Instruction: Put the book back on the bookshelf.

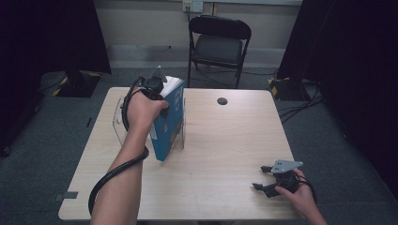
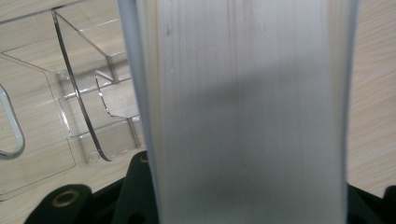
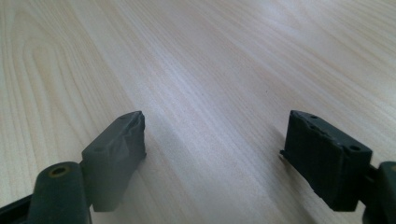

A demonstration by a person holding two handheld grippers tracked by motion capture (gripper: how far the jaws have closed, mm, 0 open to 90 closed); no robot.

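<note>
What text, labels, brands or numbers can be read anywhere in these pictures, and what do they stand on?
Thick blue-covered book, gripped by the left gripper in the clear plastic stand: pale marks on the cover, too small and blurred to read.
Its white page edges: no text.
Light wooden table, right gripper, black folding chair: none.

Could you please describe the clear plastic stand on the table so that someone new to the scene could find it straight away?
Start at the pale wooden table and look to its far left part, where the left gripper holds a blue book upright. The clear stand sits right there, around the book's lower end. It is the one see-through thing on the table, with curved dividers.
</note>
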